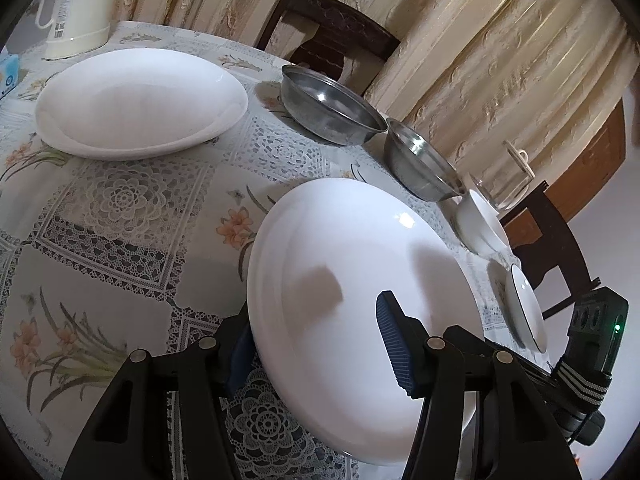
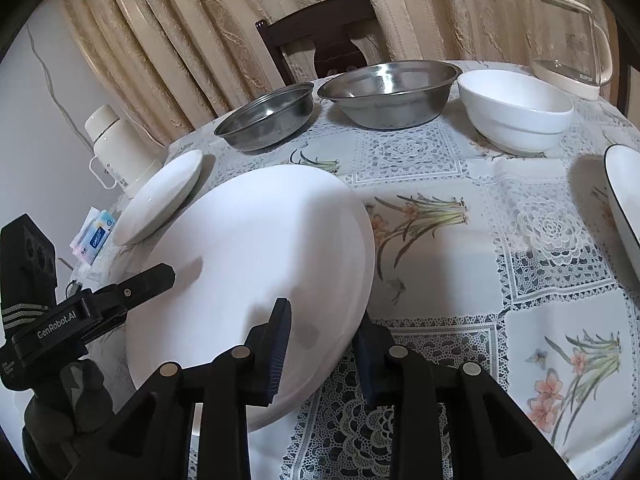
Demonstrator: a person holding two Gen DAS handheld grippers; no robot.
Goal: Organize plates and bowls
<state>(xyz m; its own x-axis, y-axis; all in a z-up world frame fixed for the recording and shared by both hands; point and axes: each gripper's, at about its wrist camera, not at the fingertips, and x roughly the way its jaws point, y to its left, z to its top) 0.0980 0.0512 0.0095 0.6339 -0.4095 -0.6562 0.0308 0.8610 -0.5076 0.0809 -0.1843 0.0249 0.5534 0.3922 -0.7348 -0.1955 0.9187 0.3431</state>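
Note:
A large white plate (image 1: pixel 360 280) is tilted above the lace tablecloth (image 1: pixel 120 200), with both grippers on opposite rims. My left gripper (image 1: pixel 316 312) is shut on it, one blue pad on top and the other under the left rim. In the right wrist view the same plate (image 2: pixel 256 248) is clamped by my right gripper (image 2: pixel 322 316), one pad on top and one beneath the right rim. A second large white plate (image 1: pixel 140 100) lies flat further back. Two steel bowls (image 2: pixel 268 116) (image 2: pixel 388 92), a white bowl (image 2: pixel 516 112) and a blue-rimmed dish (image 2: pixel 624 208) stand along the far and right sides.
A white thermos (image 2: pixel 116 148) and a tissue pack (image 2: pixel 94 236) sit at the left edge, and a glass kettle (image 2: pixel 572 64) at the back right. A dark wooden chair (image 2: pixel 320 40) stands behind the table against beige curtains. Bare tablecloth (image 2: pixel 480 260) lies right of the held plate.

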